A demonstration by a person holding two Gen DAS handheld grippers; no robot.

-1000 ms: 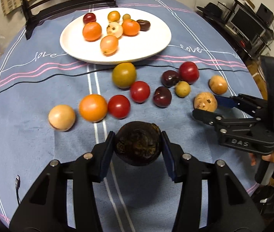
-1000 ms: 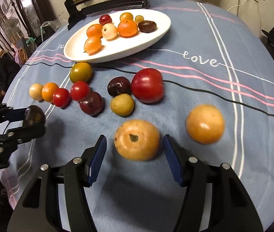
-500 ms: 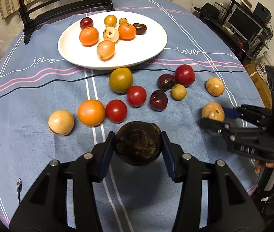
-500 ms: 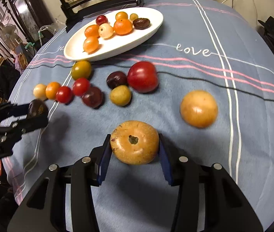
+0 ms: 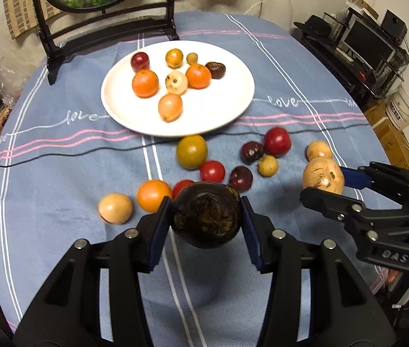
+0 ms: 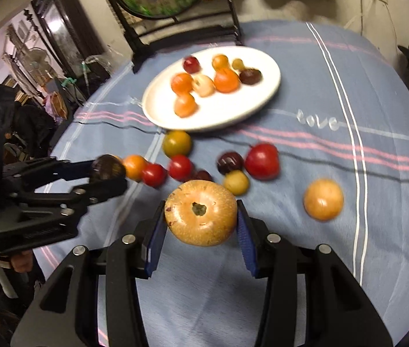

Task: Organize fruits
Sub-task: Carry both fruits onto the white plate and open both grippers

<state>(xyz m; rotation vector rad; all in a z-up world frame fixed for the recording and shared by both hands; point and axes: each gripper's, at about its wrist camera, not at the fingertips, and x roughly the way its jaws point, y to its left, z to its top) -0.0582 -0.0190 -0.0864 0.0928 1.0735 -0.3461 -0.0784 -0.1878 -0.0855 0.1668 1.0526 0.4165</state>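
Observation:
My left gripper (image 5: 206, 228) is shut on a dark brown round fruit (image 5: 206, 214), held above the blue cloth. My right gripper (image 6: 201, 222) is shut on a tan round fruit (image 6: 201, 212) with a dark pit on top, also lifted off the table. Each gripper shows in the other's view: the right gripper (image 5: 328, 185) at the right, the left gripper (image 6: 109, 173) at the left. A white plate (image 5: 227, 107) farther back holds several fruits. Loose fruits lie between plate and grippers, among them a green-yellow fruit (image 5: 191, 151) and a red fruit (image 5: 277, 141).
A black stand with an oval picture (image 5: 103, 5) rises behind the plate. One tan fruit (image 6: 323, 199) lies alone to the right, another tan fruit (image 5: 115, 208) at the left. Shelves with electronics (image 5: 372, 37) stand beyond the table's right edge. A hand (image 6: 21, 261) holds the left gripper's handle.
My right gripper closed on the tan fruit and lifted it off the cloth. My left gripper rose a little with the dark fruit; more of the room behind the table has come into view.

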